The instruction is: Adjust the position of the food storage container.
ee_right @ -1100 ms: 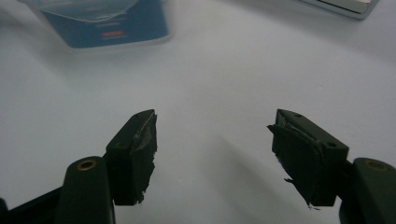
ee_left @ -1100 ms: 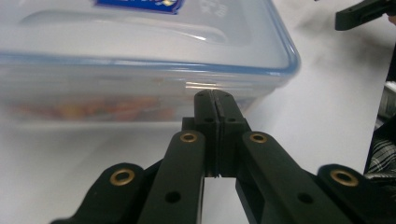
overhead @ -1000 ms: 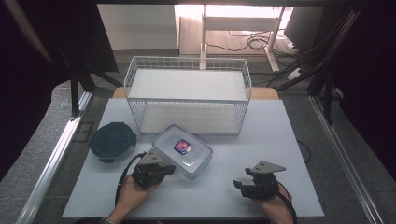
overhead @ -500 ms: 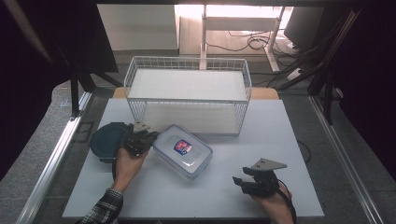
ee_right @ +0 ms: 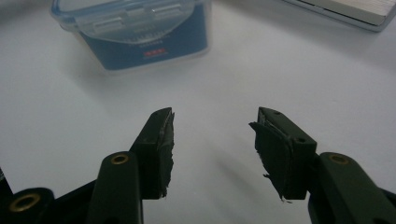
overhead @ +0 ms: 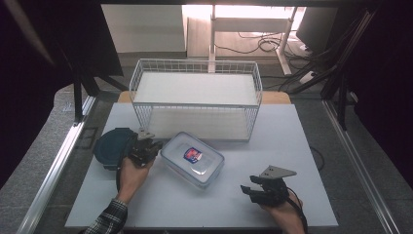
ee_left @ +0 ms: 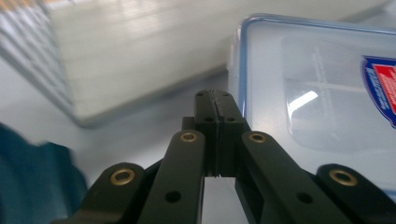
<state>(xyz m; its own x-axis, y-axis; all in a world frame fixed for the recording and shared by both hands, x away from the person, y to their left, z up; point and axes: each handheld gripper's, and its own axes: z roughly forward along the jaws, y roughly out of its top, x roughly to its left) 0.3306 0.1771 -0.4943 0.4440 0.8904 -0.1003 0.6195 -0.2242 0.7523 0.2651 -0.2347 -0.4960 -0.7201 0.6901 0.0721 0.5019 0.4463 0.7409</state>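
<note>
A clear plastic food box (overhead: 193,159) with a blue-rimmed lid and a red and blue label lies flat in the middle of the white table. My left gripper (overhead: 144,144) sits just off the box's left end, beside a dark blue round lid (overhead: 111,146). In the left gripper view its jaws (ee_left: 217,109) are pressed together with nothing between them, right at the box's corner (ee_left: 243,56). My right gripper (overhead: 253,187) rests near the table's front right, open and empty. In the right gripper view (ee_right: 212,135) the box (ee_right: 140,32) stands a short way ahead.
A white wire basket (overhead: 195,100) stands at the back of the table, its front wall just behind the box. The table's front edge (overhead: 204,226) runs close under both hands. Cables and a desk leg lie on the floor beyond.
My left gripper has moved up and to the left, from the box's front left edge to its left end beside the dark blue lid. The right gripper has stayed put.
</note>
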